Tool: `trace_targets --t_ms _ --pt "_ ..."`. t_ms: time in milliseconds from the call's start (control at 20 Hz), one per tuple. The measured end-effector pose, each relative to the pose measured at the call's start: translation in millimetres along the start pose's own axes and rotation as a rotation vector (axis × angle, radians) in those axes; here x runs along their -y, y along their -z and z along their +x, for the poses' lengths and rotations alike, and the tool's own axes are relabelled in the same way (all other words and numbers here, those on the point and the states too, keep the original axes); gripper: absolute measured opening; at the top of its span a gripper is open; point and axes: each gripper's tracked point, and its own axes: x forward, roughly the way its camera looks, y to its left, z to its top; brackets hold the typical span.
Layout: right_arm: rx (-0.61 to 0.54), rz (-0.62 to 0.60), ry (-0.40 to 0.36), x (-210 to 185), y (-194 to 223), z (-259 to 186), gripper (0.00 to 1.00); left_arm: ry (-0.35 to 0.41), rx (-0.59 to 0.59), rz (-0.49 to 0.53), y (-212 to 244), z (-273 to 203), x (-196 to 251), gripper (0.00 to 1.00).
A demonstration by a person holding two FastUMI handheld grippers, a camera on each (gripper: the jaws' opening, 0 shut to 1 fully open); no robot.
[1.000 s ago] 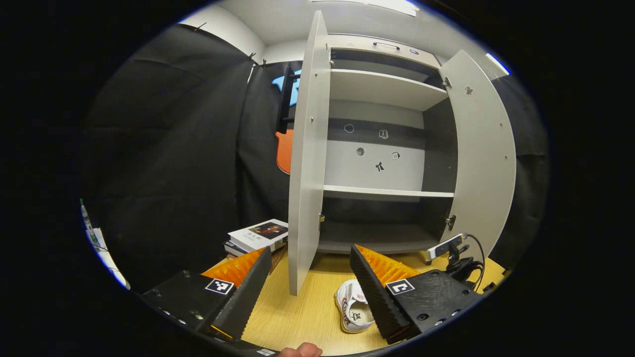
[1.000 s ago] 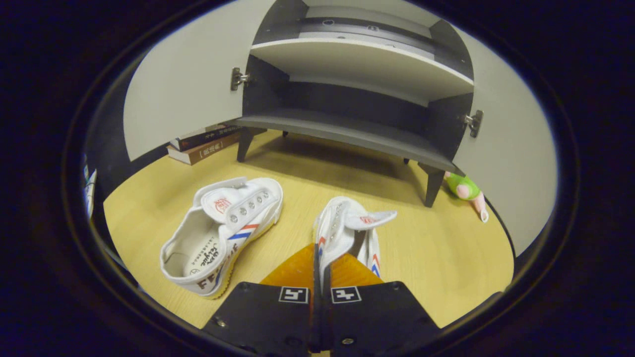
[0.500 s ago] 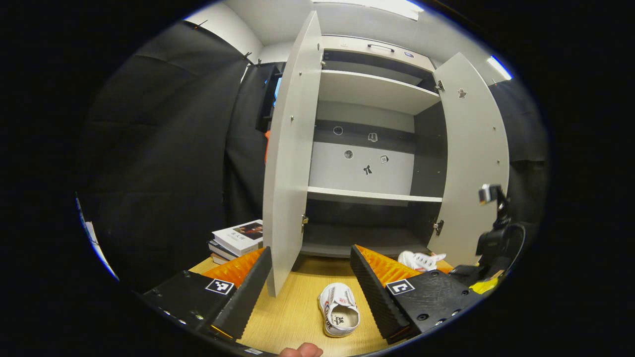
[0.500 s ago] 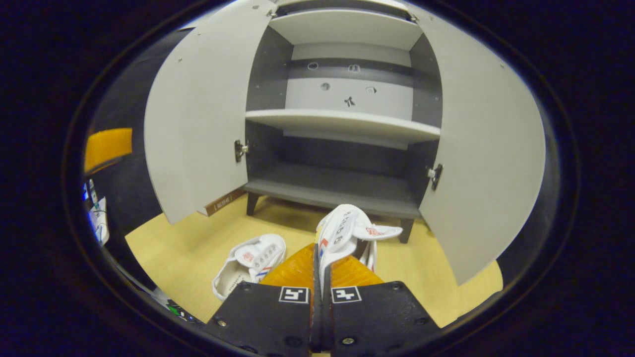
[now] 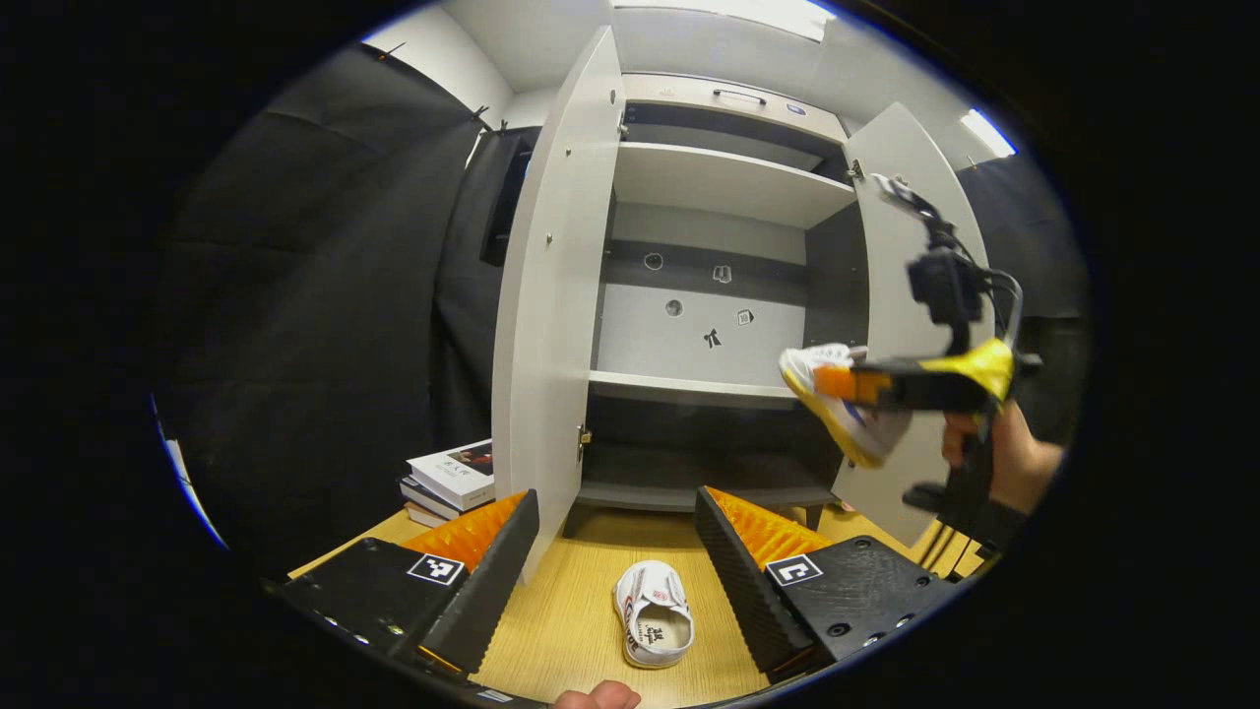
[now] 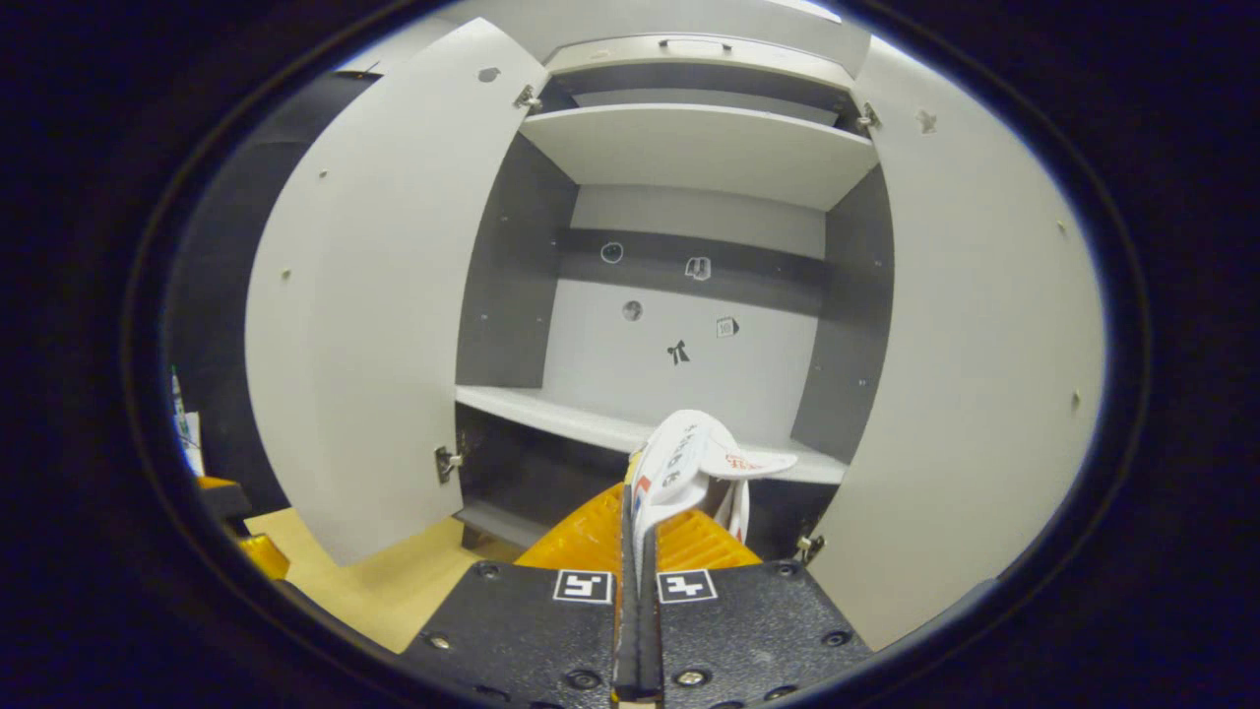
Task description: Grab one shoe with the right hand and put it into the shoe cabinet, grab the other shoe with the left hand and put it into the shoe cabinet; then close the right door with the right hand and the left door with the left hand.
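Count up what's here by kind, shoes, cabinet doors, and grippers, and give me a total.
Shoes: 2, held shoe, shoe on the floor
Cabinet doors: 2, left door, right door
Grippers: 2, left gripper, right gripper
Total: 6

Legible text: none | shoe (image 5: 652,626) insole print: too small to read | book (image 5: 454,473) cover: unreadable

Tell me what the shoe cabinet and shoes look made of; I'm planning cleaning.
Shoe cabinet: probably laminated board, matte grey, judging by flat panels and metal hinges. Shoe on the floor and shoe in the right gripper: likely white canvas, with eyelets and a floppy tongue.
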Motion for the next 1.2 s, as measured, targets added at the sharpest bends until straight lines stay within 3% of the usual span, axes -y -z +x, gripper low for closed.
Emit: trace_targets --t_ms 150,450,700,900,1100,1150,1200 --pt "-0.062 -0.005 0.026 21.8 -31.1 57.5 0.04 0.0 -0.007 0.008 1.3 -3.2 0.0 0.95" --pt "-0.242 -0.021 0.063 51.5 -45.0 155.2 0.04 -0.01 -0.021 -0.002 6.4 -4.8 -2.7 0.95" --pt "-0.405 -0.022 0.083 58.8 -15.6 190.7 0.04 -0.051 -0.027 -0.009 7.5 -4.8 -16.8 0.95" --pt "-0.446 -0.026 0.119 62.2 -15.0 193.5 0.05 -0.07 -0.034 -0.018 9.3 -5.0 -24.7 0.95" --pt "-0.433 -0.021 0.098 54.5 -22.0 188.8 0.21 -0.063 -0.046 -0.033 12.5 -4.6 -22.2 0.95" --pt "-0.406 -0.026 0.078 49.3 -31.9 185.7 0.33 -0.058 -0.046 -0.036 12.3 -4.6 -20.7 0.95" --pt "-0.378 -0.038 0.078 48.0 -41.0 181.1 0.36 -0.055 -0.043 -0.034 12.0 -5.2 -19.2 0.96"
